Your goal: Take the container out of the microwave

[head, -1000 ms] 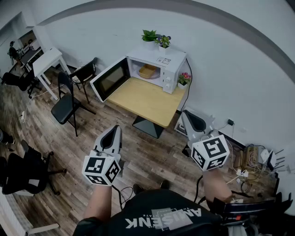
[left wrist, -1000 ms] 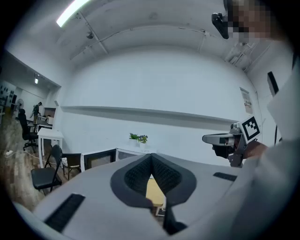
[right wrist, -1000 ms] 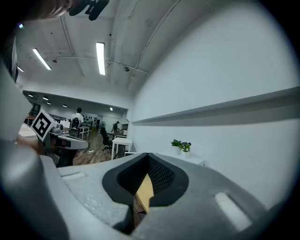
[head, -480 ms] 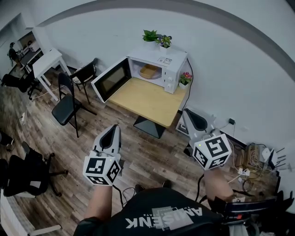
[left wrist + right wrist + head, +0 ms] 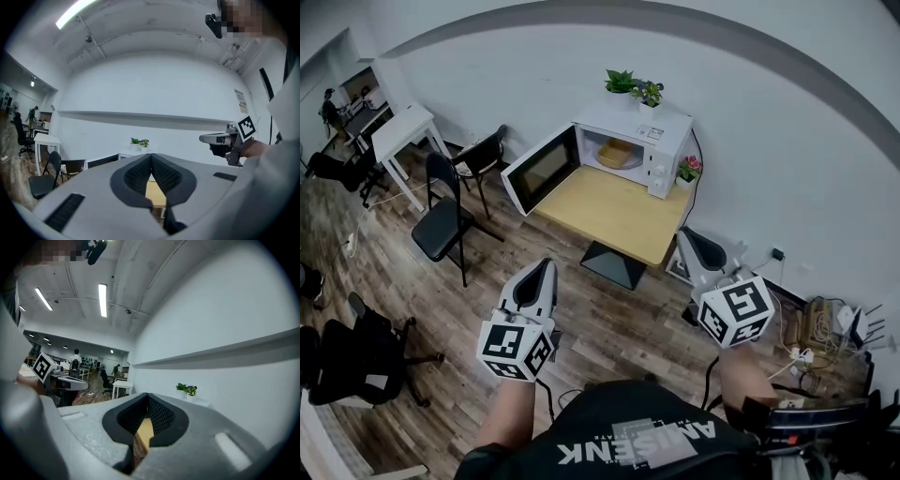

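One container (image 5: 619, 154), tan, sits inside the microwave (image 5: 609, 118), whose door (image 5: 542, 170) is swung open. It is well ahead of both claws, and neither touches it. The microwave stands at the far end of a wooden table (image 5: 614, 212), beyond both claw tips. Potted plants (image 5: 621, 81) are on top of it, and a small flower pot (image 5: 687, 171) is just beside it on the right claw's side. The left gripper (image 5: 544, 268) has its jaws pressed together, pads (image 5: 136, 176) meeting at the tip with nothing between. The right gripper (image 5: 685, 234) is also closed and empty. Both point level toward the table, well apart from each other. A black chair (image 5: 442, 217) stands off to the left of the left gripper, with a white table (image 5: 401, 127) farther out.
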Tool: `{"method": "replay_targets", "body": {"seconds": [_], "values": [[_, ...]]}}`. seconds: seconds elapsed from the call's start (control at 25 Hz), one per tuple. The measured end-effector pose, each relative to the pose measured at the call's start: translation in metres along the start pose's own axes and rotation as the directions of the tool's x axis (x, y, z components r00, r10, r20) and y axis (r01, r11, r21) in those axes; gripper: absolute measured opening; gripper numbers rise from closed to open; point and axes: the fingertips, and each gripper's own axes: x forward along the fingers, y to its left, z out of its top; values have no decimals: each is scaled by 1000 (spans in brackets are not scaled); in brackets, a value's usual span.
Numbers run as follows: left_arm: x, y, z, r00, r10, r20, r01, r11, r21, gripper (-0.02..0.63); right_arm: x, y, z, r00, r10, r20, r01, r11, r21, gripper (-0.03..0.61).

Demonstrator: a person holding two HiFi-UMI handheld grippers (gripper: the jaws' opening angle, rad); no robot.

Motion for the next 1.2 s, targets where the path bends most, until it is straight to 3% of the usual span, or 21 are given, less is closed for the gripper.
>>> {"method": "replay_targets", "body": {"seconds": [0.48,0.76,1.2], "values": [[-8,40,-10,999,-35,1,35,999,2,2,28,42,-6,999,23,-25,-24,999,-36,6],[24,59,-7,1000,-5,1,5,1000,14,2,76,18,-1,998,60,12,-59,998,-32,6],[133,94,16,999,40,18,-41,999,32,2,190,-59,1,990,141,15,-140,987,-77,6]]}}
